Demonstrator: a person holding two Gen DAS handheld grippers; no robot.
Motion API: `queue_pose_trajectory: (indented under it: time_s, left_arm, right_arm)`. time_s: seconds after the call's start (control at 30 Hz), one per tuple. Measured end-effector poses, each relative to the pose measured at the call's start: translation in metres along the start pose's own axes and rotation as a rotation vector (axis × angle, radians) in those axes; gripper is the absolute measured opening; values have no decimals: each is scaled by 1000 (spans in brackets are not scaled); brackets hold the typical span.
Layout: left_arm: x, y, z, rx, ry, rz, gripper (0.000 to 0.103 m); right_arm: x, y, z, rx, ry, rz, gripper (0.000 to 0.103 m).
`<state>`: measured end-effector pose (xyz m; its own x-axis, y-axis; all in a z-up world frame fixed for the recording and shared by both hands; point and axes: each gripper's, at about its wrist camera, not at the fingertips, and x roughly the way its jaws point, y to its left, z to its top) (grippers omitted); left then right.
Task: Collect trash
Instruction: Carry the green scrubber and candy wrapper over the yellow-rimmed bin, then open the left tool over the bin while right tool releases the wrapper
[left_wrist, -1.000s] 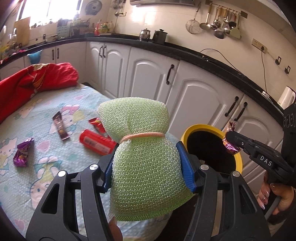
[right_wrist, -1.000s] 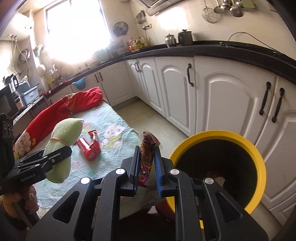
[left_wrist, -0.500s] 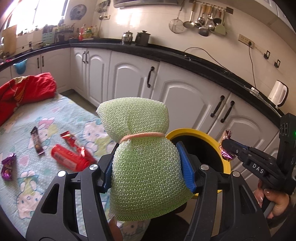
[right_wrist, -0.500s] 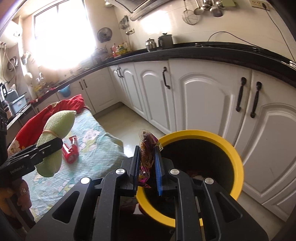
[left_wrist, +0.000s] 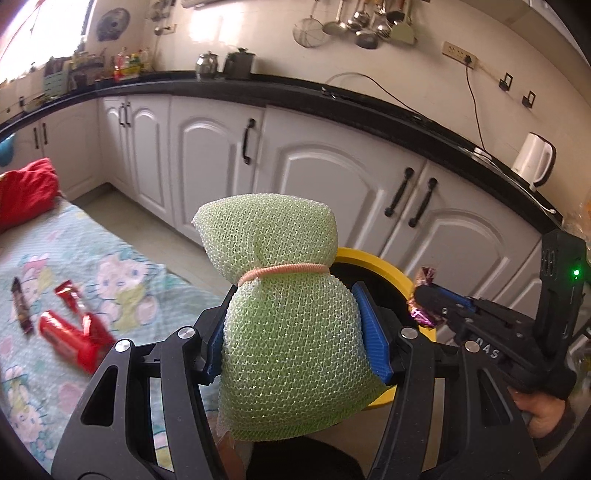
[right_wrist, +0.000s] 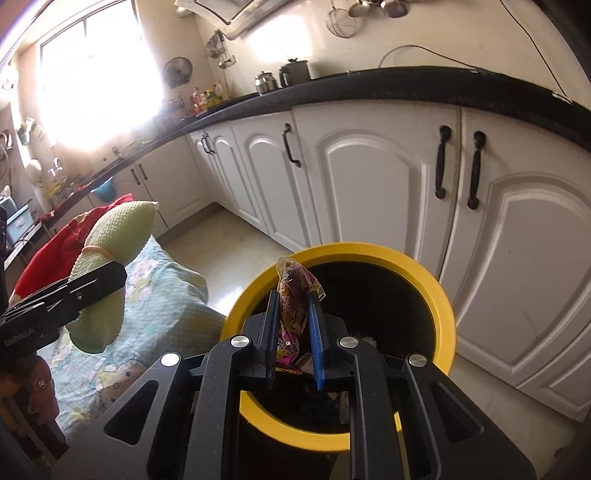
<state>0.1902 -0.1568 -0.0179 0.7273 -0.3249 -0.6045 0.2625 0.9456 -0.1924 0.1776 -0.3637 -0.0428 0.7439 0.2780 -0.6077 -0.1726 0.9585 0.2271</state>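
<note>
My left gripper (left_wrist: 293, 325) is shut on a green mesh bag (left_wrist: 288, 317) tied with a pink band, held up in front of the yellow-rimmed bin (left_wrist: 384, 264). It also shows in the right wrist view (right_wrist: 110, 251). My right gripper (right_wrist: 293, 317) is shut on a purple candy wrapper (right_wrist: 293, 295) and holds it over the open mouth of the bin (right_wrist: 424, 280). The wrapper also shows in the left wrist view (left_wrist: 423, 295). Some trash lies dark inside the bin.
A table with a cartoon-print cloth (left_wrist: 122, 266) carries a red packet (left_wrist: 70, 338), a red wrapper (left_wrist: 70, 295) and a dark bar wrapper (left_wrist: 20, 310). A red cloth (left_wrist: 26, 192) lies at its far end. White cabinets (right_wrist: 369, 184) stand behind the bin.
Both grippers have moved right toward the bin. The wrapper in my right gripper has gone from beside the rim to above the bin's opening. The mesh bag is closer to the bin.
</note>
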Motion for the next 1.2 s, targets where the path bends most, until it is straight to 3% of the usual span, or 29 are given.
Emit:
queue_pose_trajectory:
  time_s: [0.33, 0.87, 0.97, 1.1, 1.2]
  left_arm:
    - [34, -27, 4, 46, 48, -43, 52]
    - [74, -49, 8, 70, 104, -109, 56]
    - [79, -48, 7, 58, 110, -110, 59]
    - [85, -42, 6, 35, 125, -110, 65]
    - [86, -38, 4, 22, 128, -110, 72]
  right_arm:
    - [12, -32, -13, 61, 31, -55, 15]
    - [27, -49, -21, 106, 72, -64, 16]
    - [29, -53, -22, 119, 78, -69, 20]
    - [30, -60, -26, 148, 81, -88, 38]
    - [28, -64, -27, 162, 82, -102, 39]
